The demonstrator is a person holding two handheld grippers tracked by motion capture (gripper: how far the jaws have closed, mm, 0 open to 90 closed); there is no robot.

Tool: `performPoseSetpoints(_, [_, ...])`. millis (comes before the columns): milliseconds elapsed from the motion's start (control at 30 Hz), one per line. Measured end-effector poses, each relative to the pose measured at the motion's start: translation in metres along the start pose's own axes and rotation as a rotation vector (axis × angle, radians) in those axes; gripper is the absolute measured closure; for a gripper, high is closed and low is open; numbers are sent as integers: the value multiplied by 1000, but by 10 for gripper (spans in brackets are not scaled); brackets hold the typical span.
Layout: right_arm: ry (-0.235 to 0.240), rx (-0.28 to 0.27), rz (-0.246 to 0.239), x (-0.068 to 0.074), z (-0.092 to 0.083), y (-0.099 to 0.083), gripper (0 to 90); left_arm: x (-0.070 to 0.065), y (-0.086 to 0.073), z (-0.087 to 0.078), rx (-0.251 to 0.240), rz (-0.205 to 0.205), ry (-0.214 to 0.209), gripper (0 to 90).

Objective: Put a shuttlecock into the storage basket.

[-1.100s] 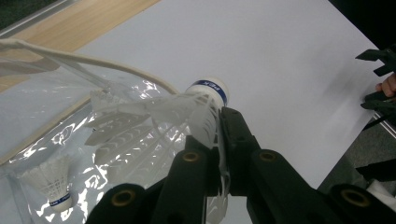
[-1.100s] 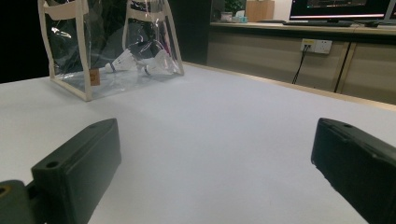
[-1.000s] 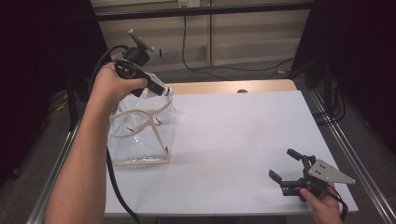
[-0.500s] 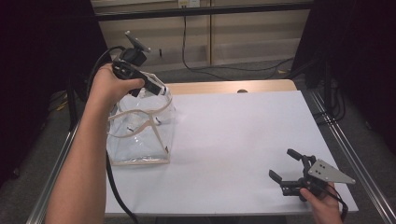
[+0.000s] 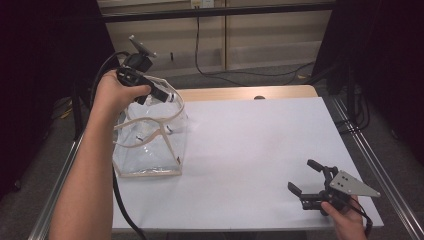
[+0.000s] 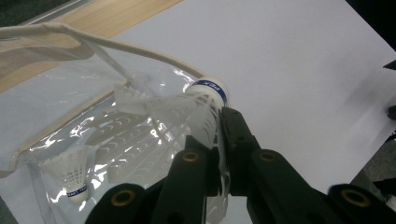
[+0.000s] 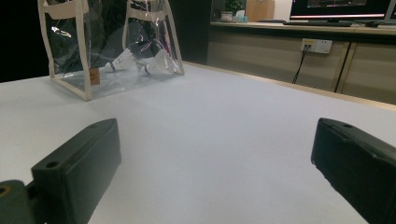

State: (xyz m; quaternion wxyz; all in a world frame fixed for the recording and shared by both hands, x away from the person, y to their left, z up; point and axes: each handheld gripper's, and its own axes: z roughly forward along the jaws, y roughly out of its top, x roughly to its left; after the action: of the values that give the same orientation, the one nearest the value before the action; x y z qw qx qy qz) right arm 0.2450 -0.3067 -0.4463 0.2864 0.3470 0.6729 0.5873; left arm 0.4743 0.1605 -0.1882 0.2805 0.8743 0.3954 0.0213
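Observation:
A clear plastic bag (image 5: 150, 145) with cream trim and handles stands on the left of the white table (image 5: 260, 145). My left gripper (image 5: 161, 95) hovers over the bag's open top, shut on the feather skirt of a white shuttlecock (image 6: 201, 100) whose blue-banded cork points away from the jaws. In the left gripper view the gripper (image 6: 219, 126) pinches the feathers just above the bag's rim (image 6: 154, 58). Another shuttlecock (image 6: 70, 172) lies inside the bag. My right gripper (image 5: 302, 175) rests low at the table's front right corner, open with nothing between its fingers.
In the right gripper view the bag (image 7: 84, 70) stands far off with two shuttlecocks (image 7: 123, 58) lying on its bottom. A metal rail (image 5: 380, 165) borders the table's right side. A wooden strip (image 5: 240, 93) runs along its far edge. A black cable (image 5: 125, 205) hangs from the left gripper.
The left hand with the shuttlecock has drifted slightly to the left above the bag. The right gripper has stayed where it was.

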Motion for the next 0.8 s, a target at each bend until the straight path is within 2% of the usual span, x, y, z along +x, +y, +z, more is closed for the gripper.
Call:
performPoseSetpoints(333, [1, -1, 1, 0, 0, 0, 10, 4, -1, 2, 0, -4, 4, 873])
performPoseSetpoints(467, [0, -1, 5, 0, 0, 0, 10, 6, -3, 4, -1, -18, 8, 872])
performPoseSetpoints(500, [0, -2, 2, 0, 0, 0, 10, 7, -3, 4, 8, -9, 3, 872])
performPoseSetpoints(800, [2, 0, 2, 0, 0, 0, 10, 14, -8, 7, 1, -31, 21, 867])
